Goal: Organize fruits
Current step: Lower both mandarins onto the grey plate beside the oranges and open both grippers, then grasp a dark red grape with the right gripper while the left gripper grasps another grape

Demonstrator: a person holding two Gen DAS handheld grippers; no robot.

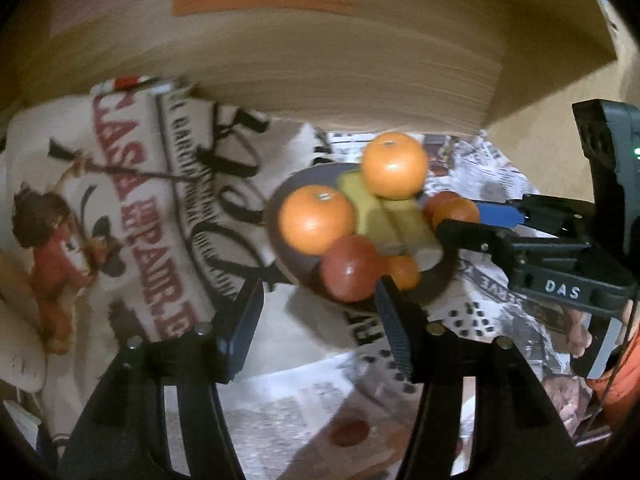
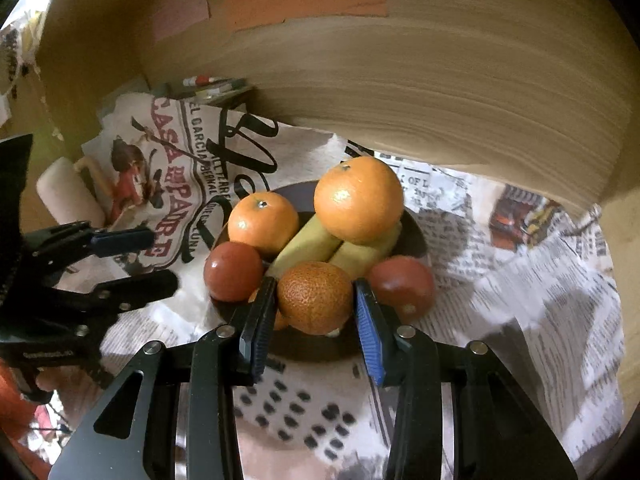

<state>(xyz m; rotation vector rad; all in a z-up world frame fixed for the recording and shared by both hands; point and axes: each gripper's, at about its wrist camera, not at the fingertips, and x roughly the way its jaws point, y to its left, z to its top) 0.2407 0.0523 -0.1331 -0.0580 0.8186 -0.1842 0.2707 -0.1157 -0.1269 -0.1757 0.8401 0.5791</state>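
Both grippers: black plastic frames w/ silver screws. Right gripper (image 2: 316,336) has blue ribbed pads, white "DAS" lettering. Orange sleeve (image 1: 616,392) behind it.

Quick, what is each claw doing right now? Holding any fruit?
Left gripper: open, holding nothing.
Right gripper: open around the rough orange in the bowl; whether its fingers touch it cannot be told.

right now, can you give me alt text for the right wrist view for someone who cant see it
The right tongs sit open on either side of a rough-skinned orange at the near edge of a dark bowl piled with fruit: two more oranges, two bananas and two red fruits. The bowl stands on newspaper before a wooden wall, and the left tongs show at the left, also open.
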